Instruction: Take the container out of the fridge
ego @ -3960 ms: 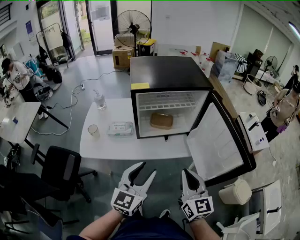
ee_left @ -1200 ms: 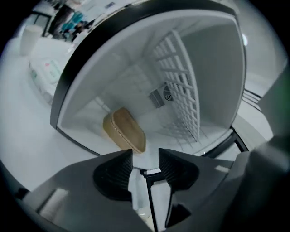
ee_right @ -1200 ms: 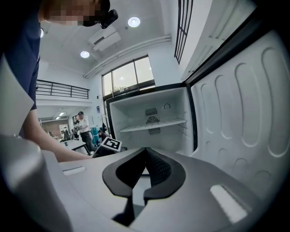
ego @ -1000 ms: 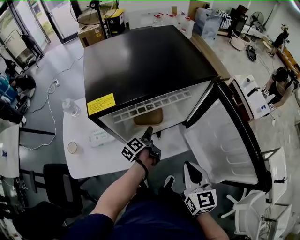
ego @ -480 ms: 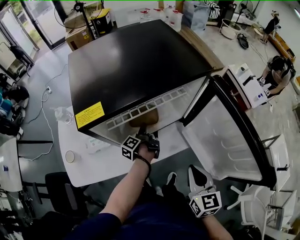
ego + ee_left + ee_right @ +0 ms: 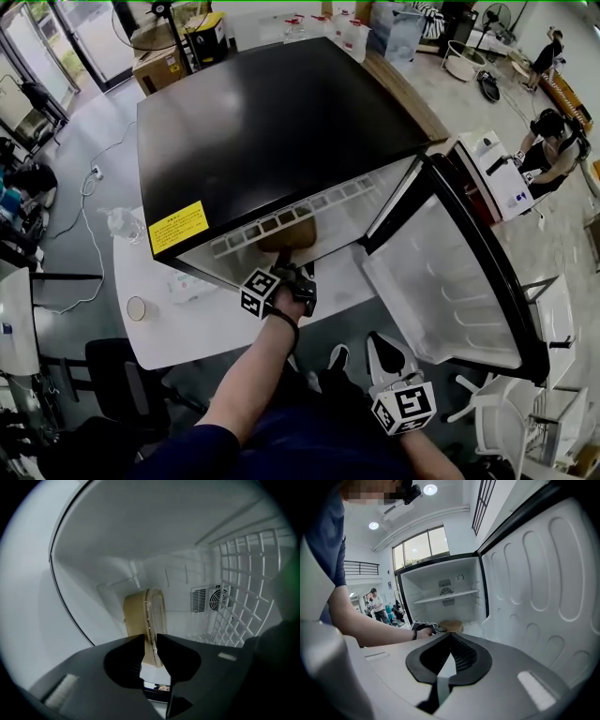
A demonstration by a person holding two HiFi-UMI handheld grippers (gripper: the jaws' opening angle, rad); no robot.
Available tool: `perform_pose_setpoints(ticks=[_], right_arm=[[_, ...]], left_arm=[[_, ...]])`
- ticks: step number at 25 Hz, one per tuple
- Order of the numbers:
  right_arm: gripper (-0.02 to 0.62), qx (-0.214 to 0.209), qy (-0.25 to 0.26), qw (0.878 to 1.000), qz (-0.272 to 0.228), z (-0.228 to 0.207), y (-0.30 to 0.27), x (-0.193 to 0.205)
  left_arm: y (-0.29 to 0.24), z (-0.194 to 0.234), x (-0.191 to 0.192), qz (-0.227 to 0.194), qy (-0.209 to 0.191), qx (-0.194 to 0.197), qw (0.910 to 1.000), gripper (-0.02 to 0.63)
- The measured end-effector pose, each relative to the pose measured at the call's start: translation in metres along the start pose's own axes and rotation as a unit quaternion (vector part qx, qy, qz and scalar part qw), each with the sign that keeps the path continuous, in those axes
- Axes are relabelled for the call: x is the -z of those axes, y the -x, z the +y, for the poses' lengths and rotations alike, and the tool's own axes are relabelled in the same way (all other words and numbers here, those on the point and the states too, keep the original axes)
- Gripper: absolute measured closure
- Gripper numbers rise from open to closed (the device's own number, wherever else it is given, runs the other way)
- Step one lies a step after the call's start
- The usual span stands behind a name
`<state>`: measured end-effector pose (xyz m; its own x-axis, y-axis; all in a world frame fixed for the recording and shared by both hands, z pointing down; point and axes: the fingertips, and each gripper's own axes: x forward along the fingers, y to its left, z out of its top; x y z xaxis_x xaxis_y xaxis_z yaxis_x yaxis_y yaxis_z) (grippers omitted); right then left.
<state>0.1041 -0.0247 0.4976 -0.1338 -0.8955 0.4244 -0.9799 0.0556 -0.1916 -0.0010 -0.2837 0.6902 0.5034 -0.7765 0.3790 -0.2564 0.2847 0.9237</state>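
Observation:
A tan, lidded container (image 6: pixel 292 238) sits on the floor of the open black fridge (image 6: pixel 272 122). My left gripper (image 6: pixel 285 265) reaches in through the fridge opening to it. In the left gripper view the container (image 6: pixel 146 613) stands edge-on, and the left gripper (image 6: pixel 150 640) has its jaws closing, with the tips pressed on the near rim. My right gripper (image 6: pixel 380 343) hangs low by my body, shut and empty. In the right gripper view the right gripper (image 6: pixel 451 635) points toward the fridge, where the container (image 6: pixel 452 626) lies beside my left hand.
The fridge door (image 6: pixel 441 281) swings wide open to the right. A wire shelf (image 6: pixel 243 588) runs along the fridge's upper part. The white table (image 6: pixel 216 323) also carries a cup (image 6: pixel 138 308), a bottle (image 6: pixel 122 223) and a wipes packet (image 6: pixel 183 286). A black chair (image 6: pixel 117 384) stands at lower left.
My left gripper has reached forward into the fridge up to the container and stayed there. The right gripper has barely moved.

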Motion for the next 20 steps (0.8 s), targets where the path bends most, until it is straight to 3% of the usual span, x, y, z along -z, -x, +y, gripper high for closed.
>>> perform_pose_setpoints(ticks=[5,20], right_arm=[[0.588,-0.012,0.006,1.000,0.005,0.003,-0.004,-0.001],[0.588,-0.055,0.005,0.998,0.007,0.016,-0.022,-0.001]], left_arm=[[0.004,-0.003,-0.001,0.008,-0.018,0.007,0.9998,0.554],[0.028,-0.007,0.013,0.064,-0.057,0.000,0.9963,0.558]])
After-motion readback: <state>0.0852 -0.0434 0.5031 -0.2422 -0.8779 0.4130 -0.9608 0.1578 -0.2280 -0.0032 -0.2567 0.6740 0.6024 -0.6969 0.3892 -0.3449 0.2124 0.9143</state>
